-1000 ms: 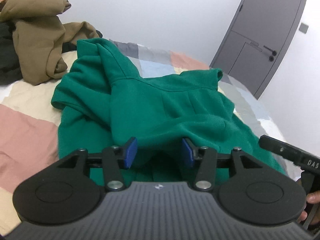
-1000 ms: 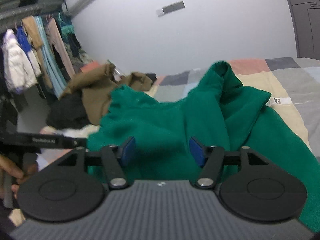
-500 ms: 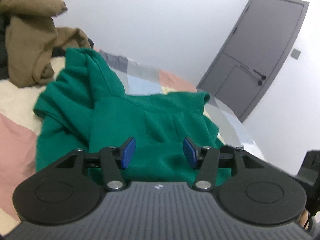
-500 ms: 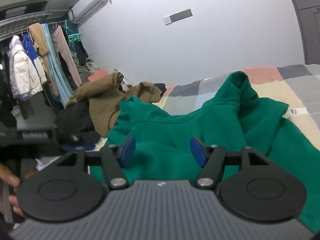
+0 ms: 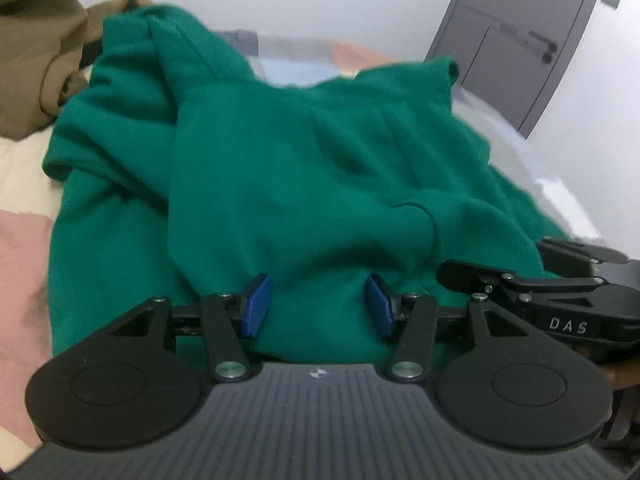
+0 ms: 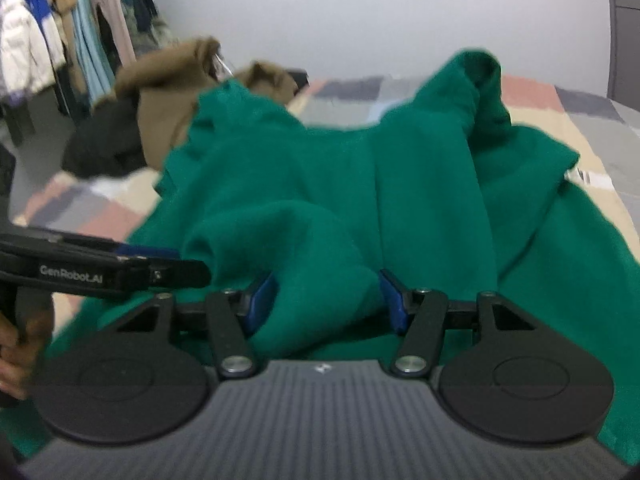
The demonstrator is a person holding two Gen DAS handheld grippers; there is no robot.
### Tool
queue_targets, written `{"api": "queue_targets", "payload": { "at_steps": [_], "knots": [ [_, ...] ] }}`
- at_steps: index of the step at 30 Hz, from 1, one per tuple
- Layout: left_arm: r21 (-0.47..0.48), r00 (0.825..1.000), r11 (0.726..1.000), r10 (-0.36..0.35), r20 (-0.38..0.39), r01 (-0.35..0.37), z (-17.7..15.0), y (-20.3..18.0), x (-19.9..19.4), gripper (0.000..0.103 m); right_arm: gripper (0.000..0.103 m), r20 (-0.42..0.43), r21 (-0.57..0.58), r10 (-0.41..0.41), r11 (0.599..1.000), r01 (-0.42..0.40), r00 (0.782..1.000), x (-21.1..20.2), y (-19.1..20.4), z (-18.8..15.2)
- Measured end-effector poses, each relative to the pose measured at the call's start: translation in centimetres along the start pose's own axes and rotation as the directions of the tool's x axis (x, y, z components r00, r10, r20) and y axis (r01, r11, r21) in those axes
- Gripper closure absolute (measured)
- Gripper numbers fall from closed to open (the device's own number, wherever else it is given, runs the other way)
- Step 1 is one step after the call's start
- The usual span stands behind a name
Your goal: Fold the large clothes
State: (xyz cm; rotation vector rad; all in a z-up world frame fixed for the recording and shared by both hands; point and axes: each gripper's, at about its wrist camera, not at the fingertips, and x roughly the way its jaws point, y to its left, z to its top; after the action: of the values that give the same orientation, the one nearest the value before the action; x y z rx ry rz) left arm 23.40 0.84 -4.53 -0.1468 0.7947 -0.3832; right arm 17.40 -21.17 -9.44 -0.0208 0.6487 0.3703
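A large green hoodie (image 5: 304, 168) lies rumpled on the patchwork bed; it also fills the right wrist view (image 6: 400, 184). My left gripper (image 5: 316, 306) is open, its blue pads on either side of a bulge of green fabric at the near edge. My right gripper (image 6: 326, 302) is open too, with a fold of the hoodie between its blue pads. The right gripper shows at the right of the left wrist view (image 5: 560, 300); the left gripper shows at the left of the right wrist view (image 6: 100, 270). They are close together.
A brown garment (image 5: 36, 60) and a black one (image 6: 104, 148) are piled at the bed's far left. The patchwork bedspread (image 5: 20, 248) shows around the hoodie. A grey door (image 5: 520, 40) stands behind the bed. Hanging clothes (image 6: 52, 40) line a rack.
Both grippers have dropped and moved forward into the near edge of the hoodie. Fabric now bulges between the pads of each. The two grippers have come closer together.
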Motion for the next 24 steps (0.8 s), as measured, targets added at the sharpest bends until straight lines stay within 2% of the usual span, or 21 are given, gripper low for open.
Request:
{"api": "queue_targets", "payload": {
  "at_steps": [4, 11, 16, 19, 21, 24],
  "knots": [
    [-0.003, 1.0, 1.0, 0.009, -0.005, -0.009, 0.0, 0.3, 0.7, 0.045, 0.043, -0.028, -0.057, -0.043, 0.998, 0.042, 0.999, 0.9, 0.6, -0.6],
    [0.018, 0.999, 0.999, 0.027, 0.032, -0.027, 0.4, -0.2, -0.4, 0.044, 0.043, -0.013, -0.031, -0.052, 0.998, 0.052, 0.999, 0.3, 0.5, -0.5],
    [0.008, 0.994, 1.0, 0.023, 0.108, -0.023, 0.9, -0.3, -3.2, 0.039, 0.044, 0.067, -0.031, -0.068, 0.997, 0.071, 0.995, -2.1, 1.0, -0.2],
    [0.004, 0.985, 0.999, 0.049, 0.164, -0.05, 2.0, -0.4, -4.4, 0.038, 0.044, 0.124, -0.011, -0.058, 0.998, 0.06, 0.991, -3.4, 0.8, 0.7],
    [0.013, 0.983, 0.997, 0.077, 0.169, -0.08, 3.4, -0.4, -4.4, 0.038, 0.044, 0.148, 0.003, -0.053, 0.999, 0.053, 0.988, -3.9, 0.5, 1.9],
    [0.035, 0.97, 0.99, 0.13, 0.206, -0.14, 5.7, -0.2, -4.1, 0.038, 0.044, 0.194, -0.029, -0.072, 0.996, 0.079, 0.978, -3.9, 0.0, 4.3]
  ]
}}
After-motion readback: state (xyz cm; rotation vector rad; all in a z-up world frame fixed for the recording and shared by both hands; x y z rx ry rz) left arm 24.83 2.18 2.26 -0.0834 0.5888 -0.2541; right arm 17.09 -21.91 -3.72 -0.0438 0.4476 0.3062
